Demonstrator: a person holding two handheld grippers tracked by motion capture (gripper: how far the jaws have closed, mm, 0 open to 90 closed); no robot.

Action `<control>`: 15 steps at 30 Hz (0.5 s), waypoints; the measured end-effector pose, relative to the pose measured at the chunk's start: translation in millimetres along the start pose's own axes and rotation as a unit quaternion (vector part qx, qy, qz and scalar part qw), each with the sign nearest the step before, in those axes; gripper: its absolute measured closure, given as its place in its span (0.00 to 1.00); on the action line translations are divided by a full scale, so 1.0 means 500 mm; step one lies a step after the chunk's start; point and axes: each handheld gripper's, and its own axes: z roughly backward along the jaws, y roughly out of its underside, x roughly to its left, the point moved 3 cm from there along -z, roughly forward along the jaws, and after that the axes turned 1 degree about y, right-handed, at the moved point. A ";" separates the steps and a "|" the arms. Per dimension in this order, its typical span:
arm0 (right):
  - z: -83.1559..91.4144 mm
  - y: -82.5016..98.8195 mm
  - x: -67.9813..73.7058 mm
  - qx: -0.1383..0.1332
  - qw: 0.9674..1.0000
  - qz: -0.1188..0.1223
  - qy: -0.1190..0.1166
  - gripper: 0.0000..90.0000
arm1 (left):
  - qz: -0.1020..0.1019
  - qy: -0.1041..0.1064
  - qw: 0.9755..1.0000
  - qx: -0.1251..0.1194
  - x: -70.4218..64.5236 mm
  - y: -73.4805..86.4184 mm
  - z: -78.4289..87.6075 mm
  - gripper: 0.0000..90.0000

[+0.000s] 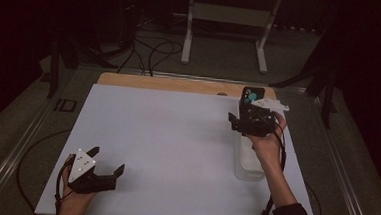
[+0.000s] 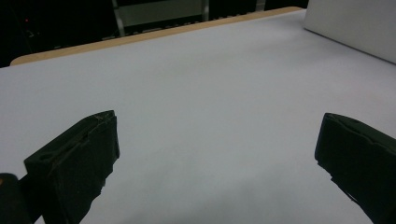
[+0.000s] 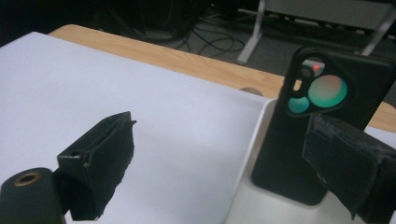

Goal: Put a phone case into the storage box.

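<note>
A phone in a black case (image 3: 327, 116), with teal lenses near its top, stands upright in a white bin (image 3: 254, 154). In the high view the phone (image 1: 252, 95) rises from the bin's (image 1: 249, 163) far end. My right gripper (image 3: 219, 135) is open just short of it. Its right jaw overlaps the phone's lower right corner and its left jaw hangs over the white sheet. In the high view the right gripper (image 1: 245, 113) hovers over the bin. My left gripper (image 1: 106, 161) rests low at the sheet's near left. The left gripper (image 2: 217, 126) is open with nothing between its jaws.
A white sheet (image 1: 166, 136) covers the wooden table, whose bare edge (image 1: 180, 83) shows at the back. The bin's side (image 2: 350, 28) stands far off in the left gripper view. Cables (image 1: 152, 50) and a white stand (image 1: 229, 19) lie on the floor beyond.
</note>
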 end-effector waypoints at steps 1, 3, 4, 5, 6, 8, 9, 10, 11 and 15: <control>0.005 0.004 0.004 -0.001 1.000 0.001 -0.003 0.10 | -0.001 0.000 1.000 0.001 0.000 0.000 0.000 0.00; 0.020 0.017 0.014 -0.009 1.000 0.007 -0.012 0.10 | -0.003 -0.001 1.000 0.000 0.000 -0.001 0.001 0.00; 0.026 0.024 0.019 -0.010 1.000 0.013 -0.013 0.10 | -0.002 -0.001 1.000 -0.001 -0.001 -0.001 0.001 0.00; 0.026 0.024 0.019 -0.010 1.000 0.013 -0.013 0.10 | -0.002 -0.001 1.000 -0.001 -0.001 -0.001 0.001 0.00; 0.031 0.029 0.022 -0.012 1.000 0.017 -0.013 0.10 | -0.002 -0.003 1.000 -0.002 0.000 -0.002 0.002 0.00; 0.053 0.053 0.037 -0.020 0.999 0.025 -0.019 0.10 | -0.001 -0.004 1.000 -0.003 0.000 -0.003 0.003 0.00; 0.059 0.060 0.040 -0.023 0.999 0.026 -0.023 0.10 | -0.001 -0.004 1.000 -0.004 0.000 -0.004 0.004 0.00; 0.066 0.067 0.042 -0.026 0.999 0.030 -0.027 0.10 | -0.001 -0.004 1.000 -0.004 0.001 -0.004 0.005 0.00; 0.072 0.074 0.045 -0.030 0.999 0.027 -0.032 0.10 | 0.000 -0.005 1.000 -0.005 0.001 -0.004 0.005 0.00; 0.094 0.103 0.057 -0.050 0.997 0.041 -0.036 0.10 | -0.001 -0.006 1.000 -0.006 0.000 -0.005 0.006 0.00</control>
